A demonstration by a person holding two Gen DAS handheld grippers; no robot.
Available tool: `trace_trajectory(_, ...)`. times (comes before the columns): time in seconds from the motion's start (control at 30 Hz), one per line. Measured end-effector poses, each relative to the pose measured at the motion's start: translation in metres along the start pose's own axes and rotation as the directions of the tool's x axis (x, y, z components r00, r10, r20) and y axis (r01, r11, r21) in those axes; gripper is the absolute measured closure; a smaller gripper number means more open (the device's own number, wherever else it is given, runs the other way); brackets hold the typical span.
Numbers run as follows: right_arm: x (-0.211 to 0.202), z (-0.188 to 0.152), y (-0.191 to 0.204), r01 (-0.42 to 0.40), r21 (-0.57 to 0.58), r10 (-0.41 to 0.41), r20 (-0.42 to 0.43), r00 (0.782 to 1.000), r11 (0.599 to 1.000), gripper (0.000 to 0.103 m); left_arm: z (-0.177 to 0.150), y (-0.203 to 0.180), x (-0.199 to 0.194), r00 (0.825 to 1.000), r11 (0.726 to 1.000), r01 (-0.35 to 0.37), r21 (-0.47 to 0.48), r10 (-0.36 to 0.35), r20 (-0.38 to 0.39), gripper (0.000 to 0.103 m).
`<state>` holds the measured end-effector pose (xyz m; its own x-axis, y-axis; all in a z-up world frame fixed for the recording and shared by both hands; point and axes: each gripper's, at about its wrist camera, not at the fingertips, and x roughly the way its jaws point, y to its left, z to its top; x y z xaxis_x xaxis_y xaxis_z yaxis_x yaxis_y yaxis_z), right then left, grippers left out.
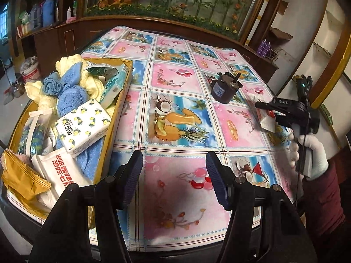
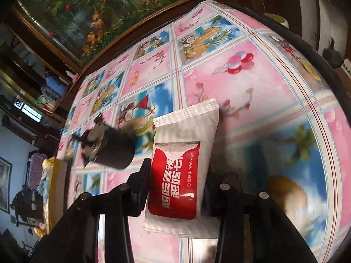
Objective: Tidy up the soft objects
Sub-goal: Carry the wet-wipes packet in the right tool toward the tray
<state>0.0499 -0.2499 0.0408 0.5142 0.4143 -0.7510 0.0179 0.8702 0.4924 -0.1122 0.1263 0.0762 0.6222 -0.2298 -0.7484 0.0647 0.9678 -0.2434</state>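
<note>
Wipes packet (image 2: 184,166) | clamped between right tongs (image 2: 177,188) | above tablecloth (image 2: 263,100)

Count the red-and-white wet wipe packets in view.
2: one wet wipe packet between the right gripper's jaws, one wet wipe packet in the box at table's left. More may lie buried there.

A shallow gold cardboard box (image 1: 122,92) sat along the left edge of the table with the pink-and-blue picture-print oilcloth (image 1: 175,175), heaped with blue and cream towels (image 1: 65,87), a lemon-print tissue pack (image 1: 83,127) and a white wet-wipe sachet (image 1: 54,171). A black cylindrical motor (image 1: 223,87) stood toward the far right corner. Just right of it, near the right edge, lay a white-and-red wet-wipe packet (image 2: 182,168).
</note>
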Motion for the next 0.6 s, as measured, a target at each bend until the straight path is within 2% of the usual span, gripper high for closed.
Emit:
trace_trajectory(0.07,-0.017,-0.024,0.001,-0.07,-0.025,0.069,-0.019,0.997,0.997,0.063,-0.002,0.002,0.002,1.0,1.0,0.004,-0.003,-0.004,-0.005,0.043)
trace_trajectory(0.3,-0.038,-0.083,0.035,-0.183,-0.16,0.167,-0.108,0.98,0.97,0.063,-0.011,-0.004,0.01,0.997,0.998,0.067,-0.013,-0.068,-0.042,0.043)
trace_trajectory(0.37,-0.033,-0.094,0.049,-0.185,-0.192,0.163,-0.126,0.979,0.964,0.063,-0.014,-0.004,0.007,0.997,0.998,0.069,-0.007,-0.069,-0.035,0.043)
trace_trajectory(0.43,-0.026,-0.102,0.067,-0.153,-0.245,0.124,-0.131,0.984,0.957,0.062,-0.015,0.0,0.003,0.998,0.998,0.066,-0.015,-0.066,-0.025,0.043)
trace_trajectory(0.5,-0.018,-0.114,0.088,-0.122,-0.313,0.085,-0.131,0.988,0.942,0.062,-0.016,0.007,-0.001,0.998,0.997,0.065,-0.032,-0.066,-0.017,0.043)
trace_trajectory(0.6,-0.002,-0.128,0.115,-0.118,-0.388,0.063,-0.153,0.986,0.914,0.062,-0.017,0.018,-0.006,0.999,0.997,0.053,-0.055,-0.054,-0.007,0.043)
